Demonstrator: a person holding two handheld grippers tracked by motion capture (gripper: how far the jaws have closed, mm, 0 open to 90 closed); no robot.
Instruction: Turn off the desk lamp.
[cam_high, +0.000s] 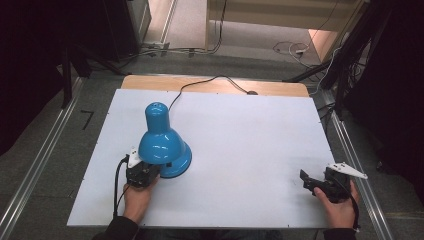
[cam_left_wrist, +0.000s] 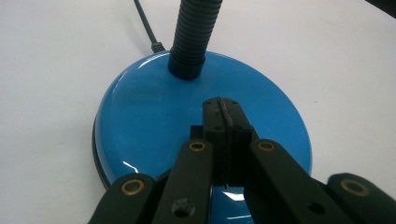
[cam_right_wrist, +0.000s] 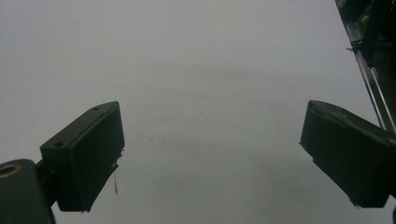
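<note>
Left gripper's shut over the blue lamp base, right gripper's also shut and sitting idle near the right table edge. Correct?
Not quite. The right gripper is open: the right gripper view shows its fingers spread wide apart with bare white table between them. The rest holds: the left gripper is shut over the blue lamp base, and the right one sits idle near the right table edge.

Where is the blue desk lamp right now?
In the high view, the blue desk lamp stands left of centre on the white table, with the shut left gripper over its base.

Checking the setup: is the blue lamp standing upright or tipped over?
Upright: the lamp stands on its round base flat on the table, neck rising.
</note>
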